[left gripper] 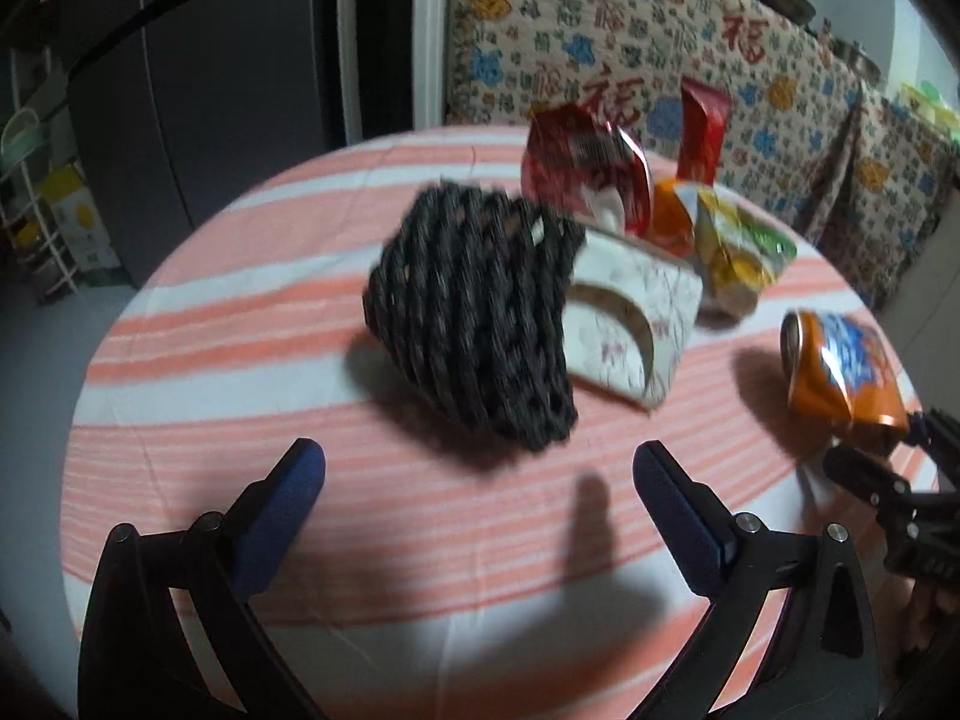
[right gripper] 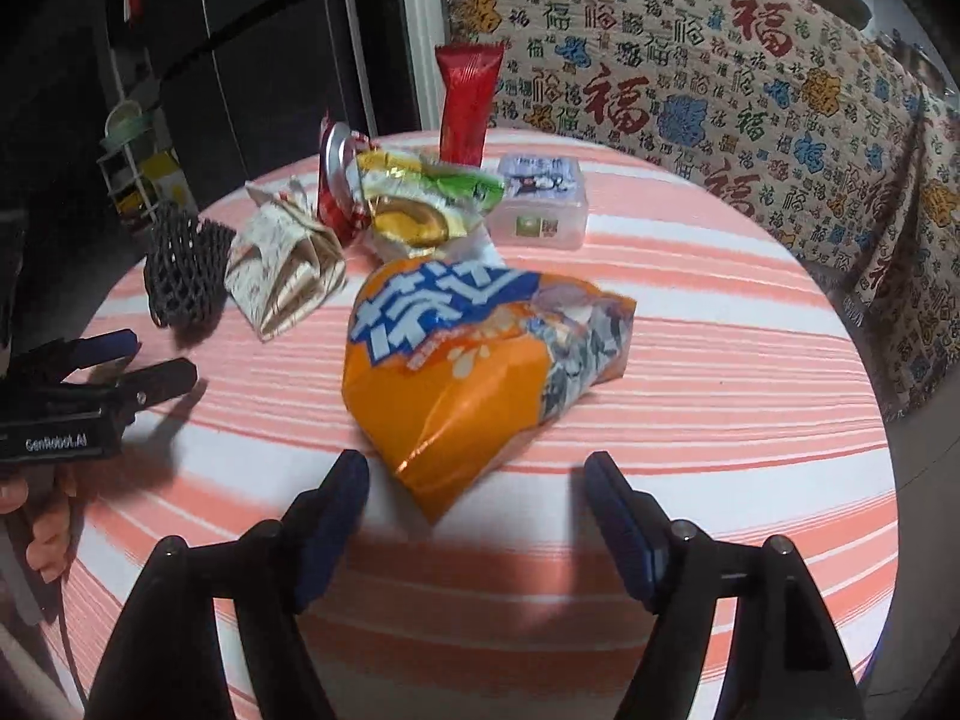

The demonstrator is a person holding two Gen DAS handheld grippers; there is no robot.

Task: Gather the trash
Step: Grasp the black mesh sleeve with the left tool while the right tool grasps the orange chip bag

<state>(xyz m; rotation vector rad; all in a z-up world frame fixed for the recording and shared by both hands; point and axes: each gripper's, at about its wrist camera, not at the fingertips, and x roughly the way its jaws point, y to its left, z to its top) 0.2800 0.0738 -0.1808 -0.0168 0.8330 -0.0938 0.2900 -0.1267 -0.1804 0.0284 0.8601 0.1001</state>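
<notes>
Trash lies on a round table with an orange-and-white striped cloth (left gripper: 240,396). A black foam net sleeve (left gripper: 480,318) sits just beyond my open, empty left gripper (left gripper: 480,480). Beside it are a crumpled white paper box (left gripper: 630,324), a red crushed can (left gripper: 588,168), a yellow-green wrapper (left gripper: 738,252) and a red wrapper (left gripper: 702,126). An orange snack bag (right gripper: 474,372) lies just ahead of my open, empty right gripper (right gripper: 477,480), its lower corner between the fingers. The net sleeve (right gripper: 186,276), paper box (right gripper: 282,270) and yellow-green wrapper (right gripper: 420,204) show behind it.
A clear plastic box (right gripper: 540,204) stands at the table's far side. A sofa with a patterned cover (right gripper: 750,90) is behind the table. A dark fridge (left gripper: 210,90) and a wire rack (left gripper: 42,198) stand at left. The table cloth (right gripper: 720,420) is striped.
</notes>
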